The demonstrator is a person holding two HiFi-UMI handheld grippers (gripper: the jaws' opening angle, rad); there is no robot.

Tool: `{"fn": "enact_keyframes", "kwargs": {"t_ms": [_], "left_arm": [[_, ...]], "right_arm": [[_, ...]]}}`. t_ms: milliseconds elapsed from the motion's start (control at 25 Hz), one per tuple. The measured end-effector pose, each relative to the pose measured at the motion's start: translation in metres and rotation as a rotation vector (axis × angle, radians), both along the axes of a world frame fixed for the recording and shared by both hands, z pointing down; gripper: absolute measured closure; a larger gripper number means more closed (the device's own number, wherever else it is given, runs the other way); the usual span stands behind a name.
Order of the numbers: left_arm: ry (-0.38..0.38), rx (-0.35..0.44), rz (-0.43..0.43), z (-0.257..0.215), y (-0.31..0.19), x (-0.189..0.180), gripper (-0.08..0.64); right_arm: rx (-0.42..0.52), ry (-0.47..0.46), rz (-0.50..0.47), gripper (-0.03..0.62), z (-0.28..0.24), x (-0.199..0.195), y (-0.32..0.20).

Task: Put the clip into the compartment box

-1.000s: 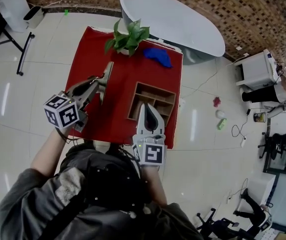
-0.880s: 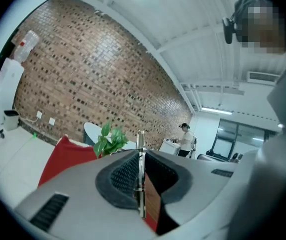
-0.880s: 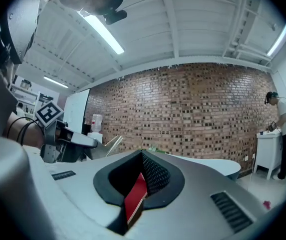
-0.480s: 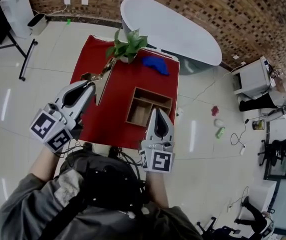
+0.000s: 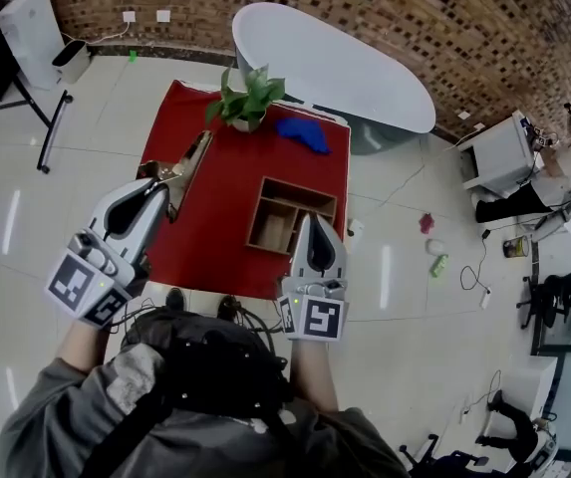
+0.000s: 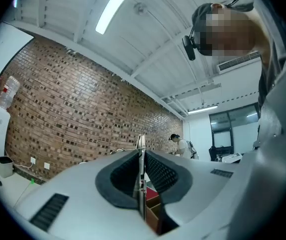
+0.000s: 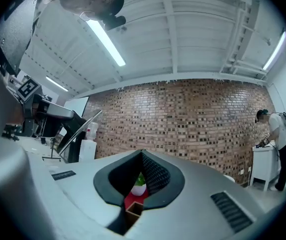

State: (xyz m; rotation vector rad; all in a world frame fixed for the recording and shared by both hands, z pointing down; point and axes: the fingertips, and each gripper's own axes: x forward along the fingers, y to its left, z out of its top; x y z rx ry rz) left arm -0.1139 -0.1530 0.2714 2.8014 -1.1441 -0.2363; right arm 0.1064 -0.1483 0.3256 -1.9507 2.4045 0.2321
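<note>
Clip clamped tight in left gripper, not yet in box.
From head view: long shiny clip slanting over left side of red table, well apart from wooden box with open compartments nearer right edge; right gripper at box's near side, jaws closed on nothing, body covering box's near corner. Only in left gripper view: thin metal edge squeezed upright between dark pads, box corner peeping below. Only in right gripper view: plant and box rim framed through hollow between pads, left gripper and clip raised off to left. Beyond box: plant, blue cloth, white oval table; person far right.
</note>
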Motion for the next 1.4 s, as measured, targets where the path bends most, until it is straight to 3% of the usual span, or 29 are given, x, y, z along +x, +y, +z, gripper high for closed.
{"fn": "enact_keyframes", "kwargs": {"t_ms": [160,320,440,520,720,920,1400], "left_arm": [[0.056,0.006,0.020,-0.010,0.004,0.006,0.509],[0.013,0.003,0.010,-0.002,0.004,0.004,0.509],[0.091,0.004,0.035,-0.013,0.006,0.010,0.509],[0.103,0.006,0.041,-0.013,0.005,0.013,0.509],[0.095,0.023,0.045,-0.014,0.003,0.019,0.509],[0.014,-0.008,0.047,0.007,0.003,0.024,0.509],[-0.006,-0.030,0.083,0.051,0.003,0.104,0.509]], "right_arm": [[0.004,-0.011,0.008,0.589,0.000,0.003,0.004],[-0.009,-0.021,0.009,0.589,0.003,0.004,0.008],[-0.018,-0.021,0.004,0.588,0.006,0.002,0.008],[-0.020,-0.018,0.000,0.588,0.009,0.002,0.007],[-0.014,-0.015,0.011,0.588,0.008,0.009,0.007],[-0.016,-0.017,0.035,0.588,0.009,0.020,0.010],[-0.002,0.004,0.057,0.588,0.008,0.078,0.014]]}}
